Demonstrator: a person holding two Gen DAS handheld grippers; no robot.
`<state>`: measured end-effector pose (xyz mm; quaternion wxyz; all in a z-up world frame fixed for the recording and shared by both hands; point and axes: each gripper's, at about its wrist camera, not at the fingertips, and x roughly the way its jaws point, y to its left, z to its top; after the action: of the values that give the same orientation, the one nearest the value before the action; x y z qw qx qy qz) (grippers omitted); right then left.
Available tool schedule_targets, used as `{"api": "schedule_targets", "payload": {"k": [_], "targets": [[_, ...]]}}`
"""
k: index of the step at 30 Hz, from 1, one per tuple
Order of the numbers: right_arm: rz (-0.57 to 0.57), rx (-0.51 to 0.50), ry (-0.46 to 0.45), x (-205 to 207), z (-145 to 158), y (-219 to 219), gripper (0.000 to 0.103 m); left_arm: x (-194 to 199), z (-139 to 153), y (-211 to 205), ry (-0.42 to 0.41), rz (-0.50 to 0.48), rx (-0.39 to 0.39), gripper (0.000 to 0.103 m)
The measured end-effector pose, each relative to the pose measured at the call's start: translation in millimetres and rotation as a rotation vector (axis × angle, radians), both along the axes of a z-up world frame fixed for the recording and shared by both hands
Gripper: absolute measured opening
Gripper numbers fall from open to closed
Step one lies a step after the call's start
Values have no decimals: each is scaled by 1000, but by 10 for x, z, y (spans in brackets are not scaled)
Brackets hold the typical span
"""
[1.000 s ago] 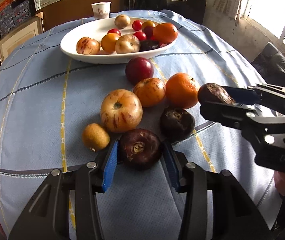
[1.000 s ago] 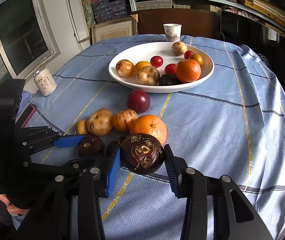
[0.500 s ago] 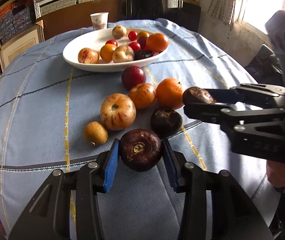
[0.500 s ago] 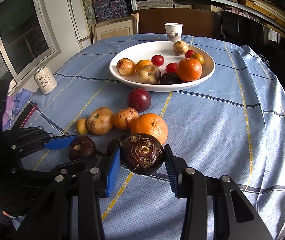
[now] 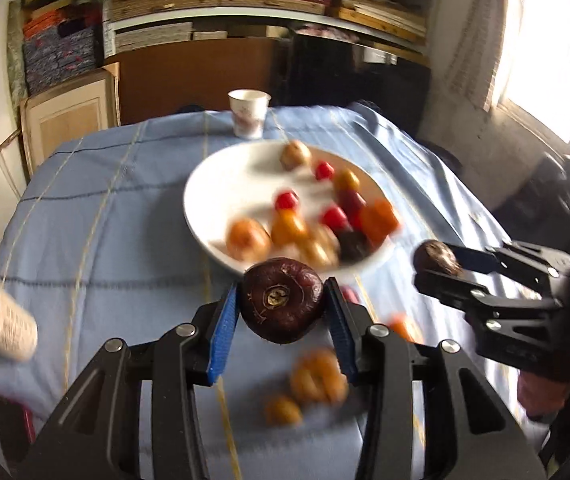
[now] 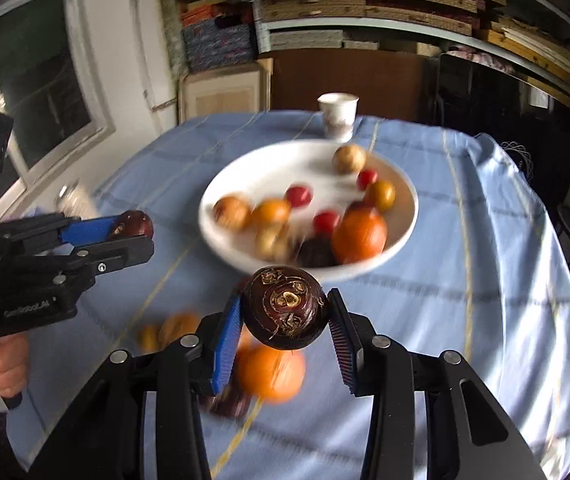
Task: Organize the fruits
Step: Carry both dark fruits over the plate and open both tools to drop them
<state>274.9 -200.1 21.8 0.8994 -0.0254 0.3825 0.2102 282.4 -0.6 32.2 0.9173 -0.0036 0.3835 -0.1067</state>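
Grippers are both tilting downward above the table (image 5: 97, 240), raised clear of its cloth. Left gripper (image 5: 283, 308) is clamping a dark chestnut-like fruit (image 5: 281, 302) squarely between its blue jaws, in front of the white plate (image 5: 205, 216). Right gripper (image 6: 285, 314) is grasping a second dark fruit (image 6: 285, 308) the same way, centred between its jaws, near the plate's rim.

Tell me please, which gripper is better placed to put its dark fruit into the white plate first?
Probably the left gripper: its dark fruit looks nearer the white plate rim than the right gripper, though blur leaves it uncertain.
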Motion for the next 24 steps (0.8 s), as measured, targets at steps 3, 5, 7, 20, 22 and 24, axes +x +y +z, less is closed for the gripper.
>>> {"api": "schedule_targets", "payload": {"k": [3,5,7,20,22,24], "targets": [[-29,30,25,337,40,15,43,421,24,44,3,42,10,42],[-52,45,50,611,28,46,43,656,19,56,11,61,14,42],[-63,38,57,796,13,94,43,903,-3,65,20,77,19,42],[-47,14,11,978,4,204,58,1076,5,179,-6,144,29,79],[-38,35,-19,795,102,158,58,852,76,184,-26,151,14,87],[-44,58,-47,559,171,86,59,584,129,193,-59,158,2,89]]}}
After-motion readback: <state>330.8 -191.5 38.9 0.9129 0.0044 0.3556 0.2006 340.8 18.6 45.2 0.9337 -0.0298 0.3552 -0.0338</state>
